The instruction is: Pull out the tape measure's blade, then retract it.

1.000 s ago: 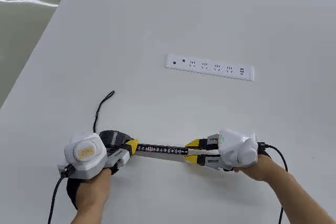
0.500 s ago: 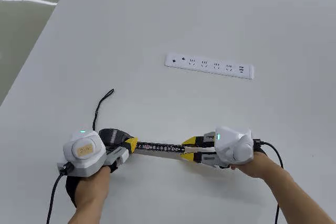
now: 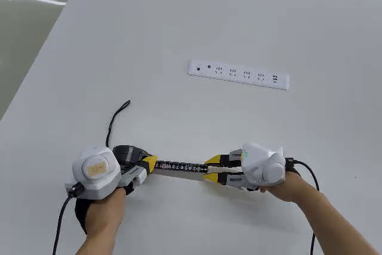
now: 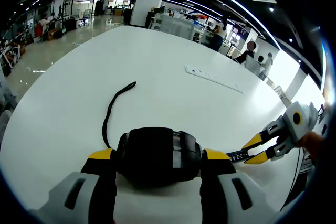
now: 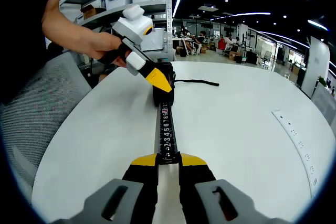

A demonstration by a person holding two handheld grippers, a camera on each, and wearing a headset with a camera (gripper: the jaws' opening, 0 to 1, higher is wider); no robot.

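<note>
- The tape measure [image 3: 126, 156], a black case, sits low at the near left part of the white desk [image 3: 179, 28].
- The left claw [image 4: 157, 154] is clamped on the tape measure, one yellow-tipped finger on each side of the case.
- The blade [image 3: 182, 168] is drawn out of the case to the right and runs straight and roughly level just above the desk, its black face with white numerals upward.
- The right claw [image 3: 212, 169] is closed tight on the far end of the blade, with its yellow tips pinching it from both edges.
- The two claws face each other, joined by the span of blade between them.
- A thin black strap [image 3: 113, 123] trails from the case across the desk, away from the person.
- A white power strip [image 3: 239, 76] lies flat further back, well apart from the tape measure and both claws.
</note>
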